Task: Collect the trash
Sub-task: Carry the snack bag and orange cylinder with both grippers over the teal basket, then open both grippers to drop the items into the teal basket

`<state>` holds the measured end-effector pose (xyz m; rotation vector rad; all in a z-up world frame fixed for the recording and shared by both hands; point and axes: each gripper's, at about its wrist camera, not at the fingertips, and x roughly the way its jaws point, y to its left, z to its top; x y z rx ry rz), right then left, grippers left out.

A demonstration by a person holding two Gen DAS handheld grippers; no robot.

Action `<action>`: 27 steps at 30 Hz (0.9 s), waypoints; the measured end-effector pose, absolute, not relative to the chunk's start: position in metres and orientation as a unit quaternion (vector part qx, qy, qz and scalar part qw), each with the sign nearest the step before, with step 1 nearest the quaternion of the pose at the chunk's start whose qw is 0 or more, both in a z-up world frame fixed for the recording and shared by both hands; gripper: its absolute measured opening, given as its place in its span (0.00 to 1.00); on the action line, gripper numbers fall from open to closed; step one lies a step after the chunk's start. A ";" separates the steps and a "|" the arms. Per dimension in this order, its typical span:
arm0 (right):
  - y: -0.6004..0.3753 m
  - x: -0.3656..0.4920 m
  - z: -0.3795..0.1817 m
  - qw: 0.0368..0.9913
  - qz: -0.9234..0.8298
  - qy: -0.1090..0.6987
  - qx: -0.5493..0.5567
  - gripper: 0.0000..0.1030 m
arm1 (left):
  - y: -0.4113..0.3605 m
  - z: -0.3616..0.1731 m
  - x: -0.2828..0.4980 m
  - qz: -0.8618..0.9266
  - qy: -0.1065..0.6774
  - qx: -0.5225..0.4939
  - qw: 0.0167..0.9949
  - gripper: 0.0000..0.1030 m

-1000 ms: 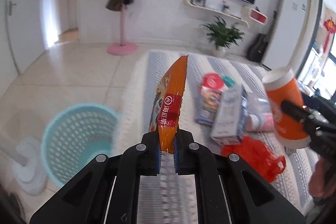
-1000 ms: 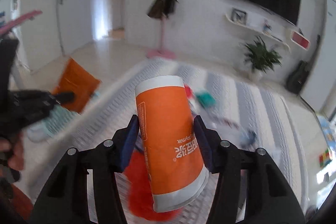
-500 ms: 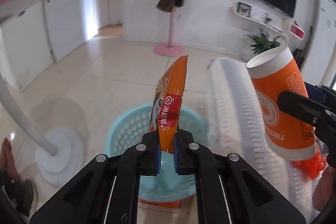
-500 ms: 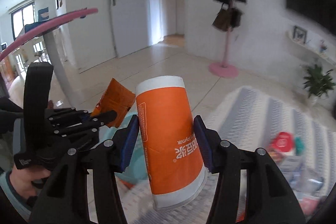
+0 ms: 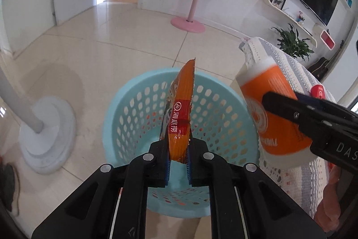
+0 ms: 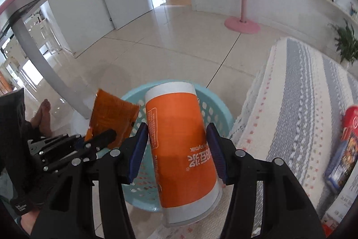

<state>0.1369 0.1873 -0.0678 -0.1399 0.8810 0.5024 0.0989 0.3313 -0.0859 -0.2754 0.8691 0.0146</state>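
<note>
left gripper jaws clamp orange wrapper (above blue basket) | right gripper jaws grip orange cup

Left gripper pinches an orange foil snack wrapper, fingers nearly together; right gripper clamps an orange-and-white paper cup, fingers spread wide on its sides.

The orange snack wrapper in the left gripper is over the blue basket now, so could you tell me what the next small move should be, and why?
Probably open the left gripper: the orange snack wrapper it pinches hangs over the blue basket's mouth, so it should drop in.
</note>
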 end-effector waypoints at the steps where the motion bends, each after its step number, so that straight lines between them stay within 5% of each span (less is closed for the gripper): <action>1: 0.189 0.135 -0.068 0.872 0.241 0.421 -0.070 0.49 | 0.333 -0.090 0.098 0.005 0.422 -0.135 0.896 0.11; 3: 0.192 0.139 -0.069 0.868 0.243 0.426 -0.071 0.49 | 0.333 -0.094 0.099 0.009 0.424 -0.132 0.896 0.18; 4: 0.193 0.139 -0.069 0.866 0.245 0.430 -0.071 0.53 | 0.333 -0.095 0.099 0.010 0.424 -0.133 0.896 0.26; 5: 0.192 0.139 -0.068 0.866 0.247 0.430 -0.070 0.57 | 0.333 -0.095 0.098 0.012 0.422 -0.134 0.896 0.46; 6: 0.191 0.137 -0.069 0.868 0.246 0.426 -0.069 0.59 | 0.333 -0.093 0.096 0.016 0.417 -0.134 0.899 0.51; 21: 0.108 0.085 0.011 0.909 0.228 0.349 -0.019 0.59 | 0.282 -0.014 0.055 0.009 0.358 -0.091 0.929 0.51; 27: 0.024 0.039 0.065 0.936 0.193 0.295 0.003 0.59 | 0.202 0.044 0.015 -0.036 0.302 -0.074 0.950 0.67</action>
